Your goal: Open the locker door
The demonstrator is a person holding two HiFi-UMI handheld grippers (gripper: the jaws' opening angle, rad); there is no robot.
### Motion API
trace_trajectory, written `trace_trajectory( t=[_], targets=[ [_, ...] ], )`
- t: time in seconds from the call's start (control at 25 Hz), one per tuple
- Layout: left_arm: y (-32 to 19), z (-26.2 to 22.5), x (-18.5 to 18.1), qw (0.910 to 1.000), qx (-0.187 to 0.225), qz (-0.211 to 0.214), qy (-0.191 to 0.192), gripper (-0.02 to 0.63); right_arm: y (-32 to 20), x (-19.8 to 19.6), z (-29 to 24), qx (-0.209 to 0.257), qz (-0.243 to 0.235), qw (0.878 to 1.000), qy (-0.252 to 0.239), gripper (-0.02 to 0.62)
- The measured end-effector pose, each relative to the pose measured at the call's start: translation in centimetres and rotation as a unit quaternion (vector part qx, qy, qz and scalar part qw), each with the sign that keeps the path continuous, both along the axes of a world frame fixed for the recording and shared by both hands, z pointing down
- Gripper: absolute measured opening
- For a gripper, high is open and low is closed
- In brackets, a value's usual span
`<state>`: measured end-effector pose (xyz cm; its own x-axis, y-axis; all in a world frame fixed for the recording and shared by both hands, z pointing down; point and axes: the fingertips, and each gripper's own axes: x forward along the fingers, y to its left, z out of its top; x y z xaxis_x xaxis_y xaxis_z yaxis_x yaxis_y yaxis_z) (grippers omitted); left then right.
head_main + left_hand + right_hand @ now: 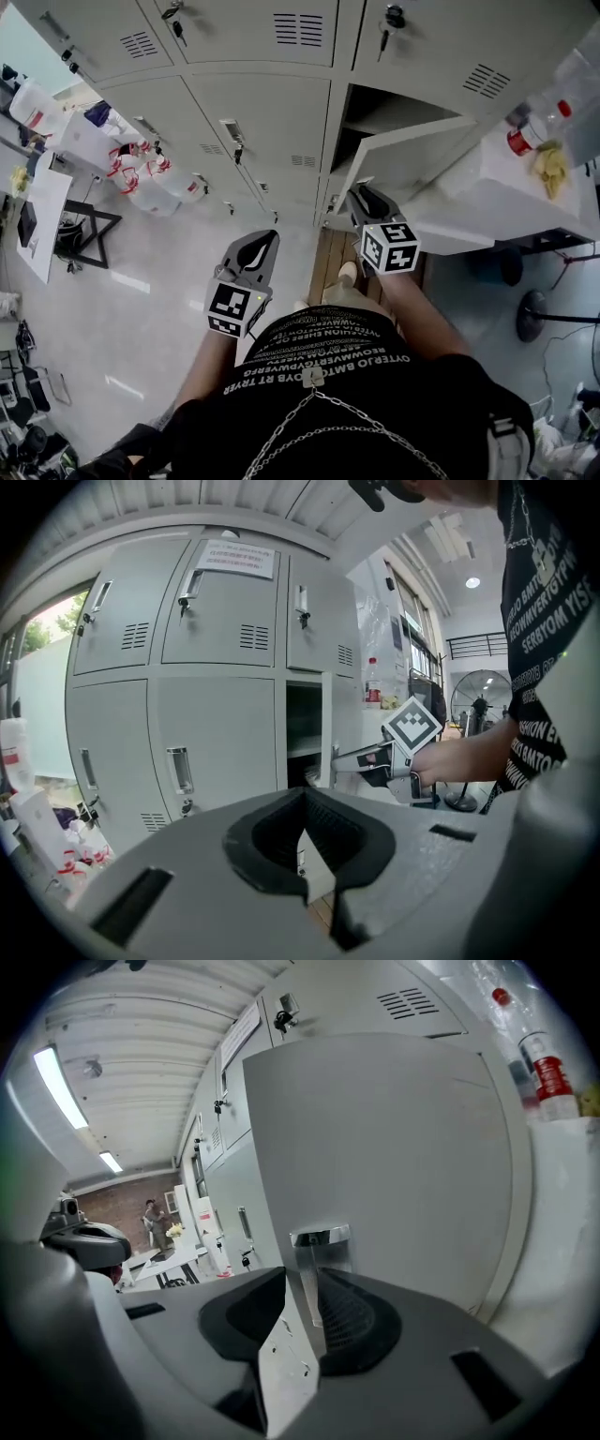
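The grey locker door [412, 155] in the right column stands partly open, its dark compartment [375, 112] showing behind it. In the right gripper view the door [394, 1166] fills the frame, and its chrome handle [320, 1237] runs down between my jaws. My right gripper [361, 199] is at the door's free edge and is shut on that handle [309, 1288]. The left gripper view shows the right gripper [342, 761] at the door's edge [327, 728]. My left gripper [265, 246] hangs lower and left, away from the lockers, jaws together with nothing between them [305, 808].
Closed lockers [253, 112] with keys in their locks fill the wall to the left. White jugs [155, 187] stand on the floor at the left. A white table [525, 187] with a bottle [534, 127] sits right of the open door, with a fan base [539, 309] beyond.
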<state>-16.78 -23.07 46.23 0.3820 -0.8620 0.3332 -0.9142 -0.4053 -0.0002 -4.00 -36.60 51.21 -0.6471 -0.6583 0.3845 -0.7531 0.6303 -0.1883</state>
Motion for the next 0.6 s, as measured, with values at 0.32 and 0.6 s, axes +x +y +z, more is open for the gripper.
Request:
trace_trajectory(
  t=[0.32, 0.6],
  targets=[
    [2.1, 1.1, 1.3, 0.9993, -0.002, 0.038, 0.000, 0.000, 3.3, 3.5, 0.6, -0.011, 0.041, 0.999, -0.008, -0.005],
    [3.3, 1.0, 2.4, 0.9979, -0.007, 0.064, -0.002, 0.000, 4.7, 6.7, 0.0, -0.002, 0.066, 0.998, -0.015, 0.015]
  ],
)
